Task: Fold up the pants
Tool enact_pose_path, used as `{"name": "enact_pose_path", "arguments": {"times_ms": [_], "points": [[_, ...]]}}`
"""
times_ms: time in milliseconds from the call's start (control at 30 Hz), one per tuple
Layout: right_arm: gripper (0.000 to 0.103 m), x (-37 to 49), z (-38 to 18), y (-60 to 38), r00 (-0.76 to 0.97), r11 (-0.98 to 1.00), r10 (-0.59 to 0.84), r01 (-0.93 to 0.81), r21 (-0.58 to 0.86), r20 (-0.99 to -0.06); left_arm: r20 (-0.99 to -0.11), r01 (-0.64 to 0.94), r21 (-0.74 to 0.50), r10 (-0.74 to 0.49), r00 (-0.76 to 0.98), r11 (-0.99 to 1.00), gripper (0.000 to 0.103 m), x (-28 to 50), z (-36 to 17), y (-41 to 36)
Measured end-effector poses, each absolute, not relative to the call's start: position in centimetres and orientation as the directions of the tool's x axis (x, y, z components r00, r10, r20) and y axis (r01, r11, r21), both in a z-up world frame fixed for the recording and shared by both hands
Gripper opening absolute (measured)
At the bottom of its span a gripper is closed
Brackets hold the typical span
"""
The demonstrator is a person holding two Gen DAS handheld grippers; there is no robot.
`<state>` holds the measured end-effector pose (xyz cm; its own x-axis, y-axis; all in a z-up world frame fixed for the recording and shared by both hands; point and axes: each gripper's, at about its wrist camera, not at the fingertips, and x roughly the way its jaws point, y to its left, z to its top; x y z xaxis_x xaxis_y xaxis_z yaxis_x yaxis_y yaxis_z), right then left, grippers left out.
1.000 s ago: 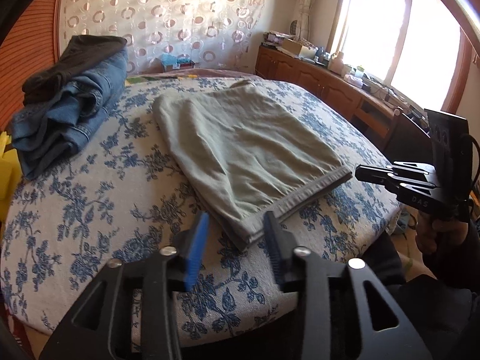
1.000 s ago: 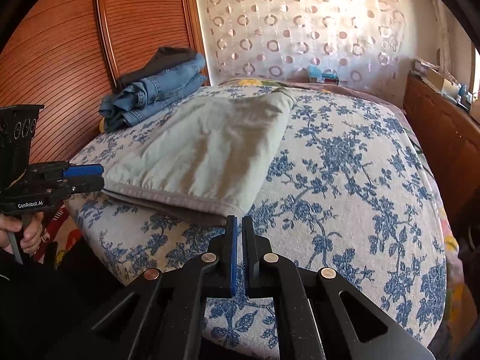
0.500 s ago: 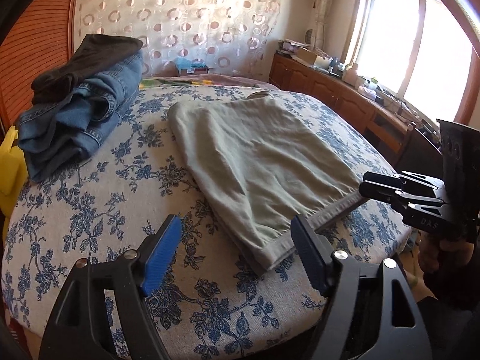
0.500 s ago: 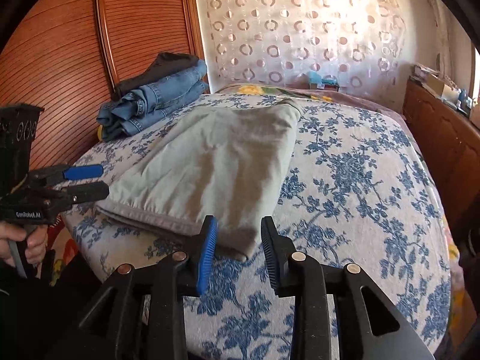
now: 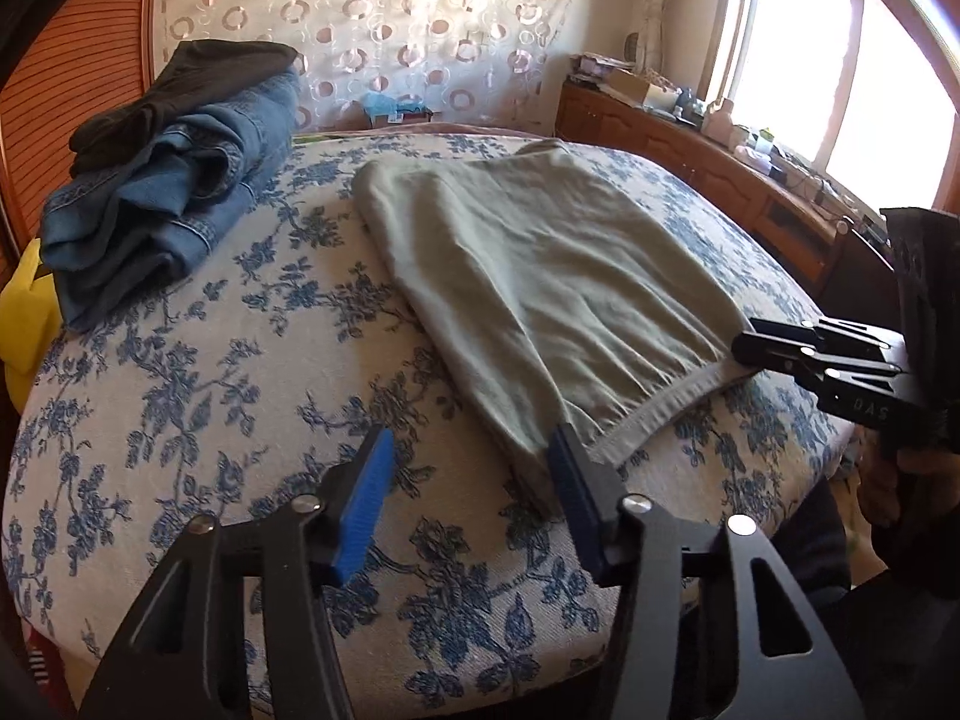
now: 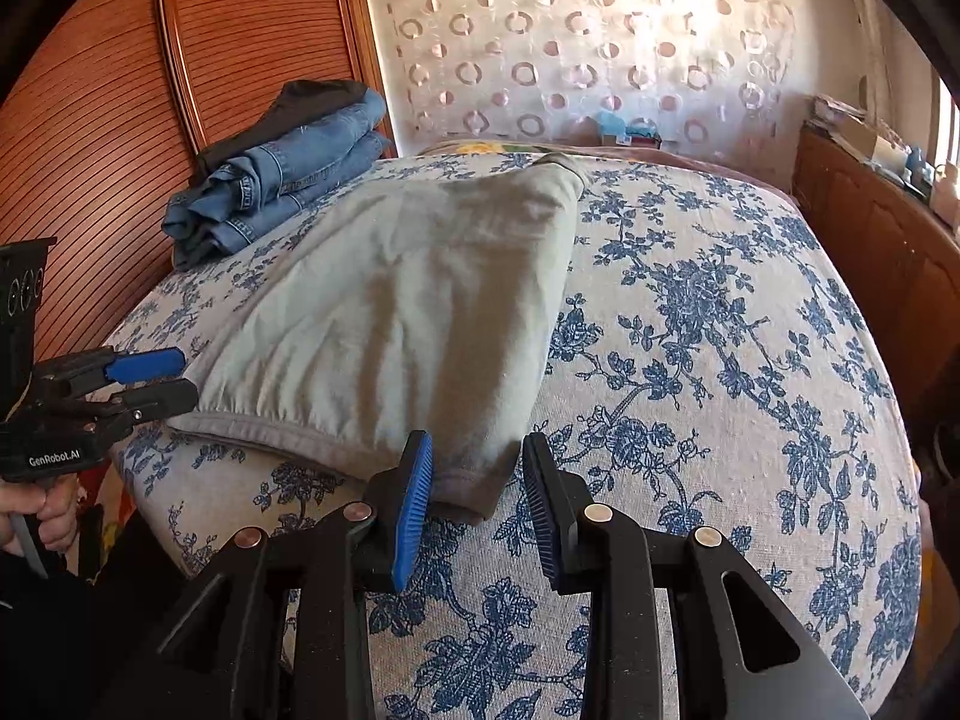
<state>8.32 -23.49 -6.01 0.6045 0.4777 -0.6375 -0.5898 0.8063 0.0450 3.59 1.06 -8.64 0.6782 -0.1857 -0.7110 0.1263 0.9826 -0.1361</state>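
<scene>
— Sunlit bedroom: what covers the bed, and what lies leftmost on it?

— White bedspread with blue flower print, spread across the whole bed. Taking the folded pale green cotton pants as the landmark, the thing farthest to their left is a stack of folded blue denim jeans with a dark garment on top, well apart from the pants and close to the ribbed reddish-brown wooden headboard. A yellow object shows just beyond the jeans at the bed's edge; I cannot tell what it is.

— And the pants themselves?

— They lie flat in the middle of the bedspread, folded into a long rectangle, hem end toward the near edge of the bed.

— Where is the left gripper?

— At the near left corner of the pants' hem. Its blue-padded jaws stand wide apart; the right-hand finger sits just at the hem corner, the other over bare bedspread. Nothing is clamped.

— The right gripper?

— At the near right corner of the hem. Jaws apart, one on each side of that corner, the cloth lying between them and not pinched. In the left wrist view it shows side-on at the hem's right end.

— Farther right of the pants?

— Open flowered bedspread, then a brown wooden cabinet under a bright window, and a circle-patterned sheer curtain behind.
</scene>
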Motion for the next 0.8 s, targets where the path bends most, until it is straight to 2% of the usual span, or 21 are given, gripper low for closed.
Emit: {"name": "enact_pose_path", "arguments": {"times_ms": [267,567,667,800], "points": [[0.032,8.1,-6.2,-23.7,0.601,0.803,0.485,-0.593,0.051,-0.635,-0.706,0.161,-0.174,-0.236,0.668,0.972,0.036,2.9,-8.8,0.4],[0.032,7.8,-6.4,-24.0,0.595,0.802,0.495,-0.594,0.069,-0.633,-0.699,0.179,-0.196,-0.265,0.664,0.964,0.033,2.5,-8.9,0.0],[0.032,7.8,-6.5,-23.9,0.592,0.8,0.499,-0.595,0.075,-0.633,-0.694,0.199,-0.216,-0.293,0.657,0.956,0.025,2.4,-8.9,-0.2],[0.032,7.8,-6.6,-23.8,0.586,0.796,0.505,-0.6,0.08,-0.633,-0.691,0.209,-0.221,-0.304,0.656,0.953,0.022,2.4,-8.9,-0.5]]}}
